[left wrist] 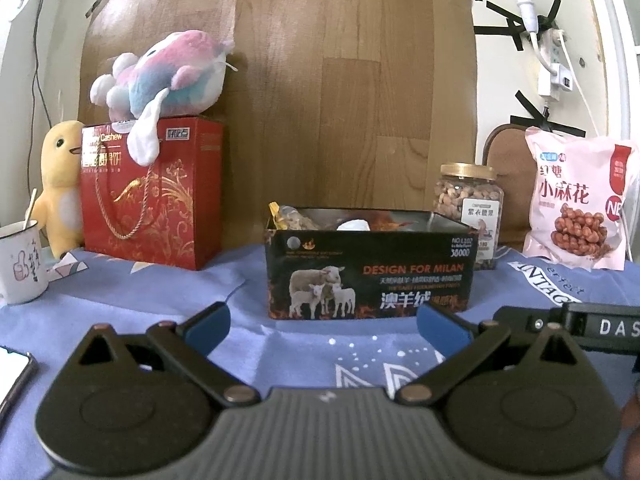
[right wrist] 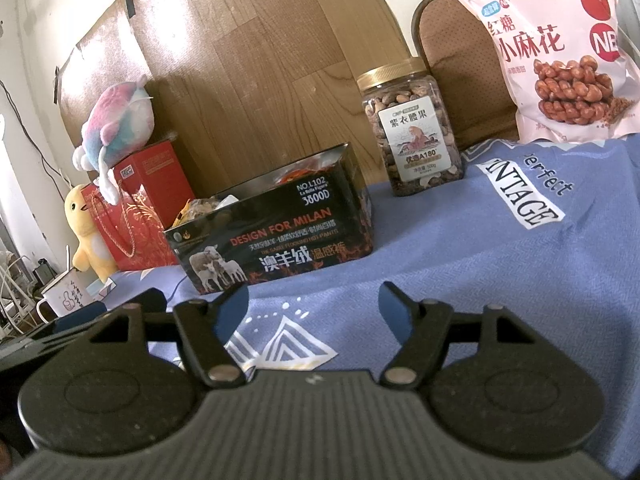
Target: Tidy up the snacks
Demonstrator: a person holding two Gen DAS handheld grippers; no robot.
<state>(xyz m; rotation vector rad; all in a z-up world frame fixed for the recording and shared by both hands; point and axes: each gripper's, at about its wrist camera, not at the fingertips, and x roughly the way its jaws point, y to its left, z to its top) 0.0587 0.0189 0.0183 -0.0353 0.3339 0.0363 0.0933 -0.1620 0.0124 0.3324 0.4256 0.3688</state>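
Observation:
A black open-topped box (left wrist: 370,276) printed with sheep stands mid-table with a few snack packets (left wrist: 294,218) inside. Right of it stands a clear jar of nuts (left wrist: 468,208) with a gold lid, and further right a pink bag of twisted pastries (left wrist: 580,204) leans upright. My left gripper (left wrist: 322,322) hovers open just in front of the box, nothing between its blue pads. My right gripper (right wrist: 314,304) is open too, low over the blue cloth, with the box (right wrist: 276,236) ahead to its left, the jar (right wrist: 412,132) ahead and the pink bag (right wrist: 560,52) at far right.
A red gift box (left wrist: 152,196) with a pastel plush (left wrist: 168,68) on top and a yellow plush (left wrist: 60,184) stand back left. A white mug (left wrist: 20,268) and a phone edge (left wrist: 12,376) sit at the left. A wooden board (left wrist: 320,80) backs the table; a chair back (right wrist: 460,60) stands behind.

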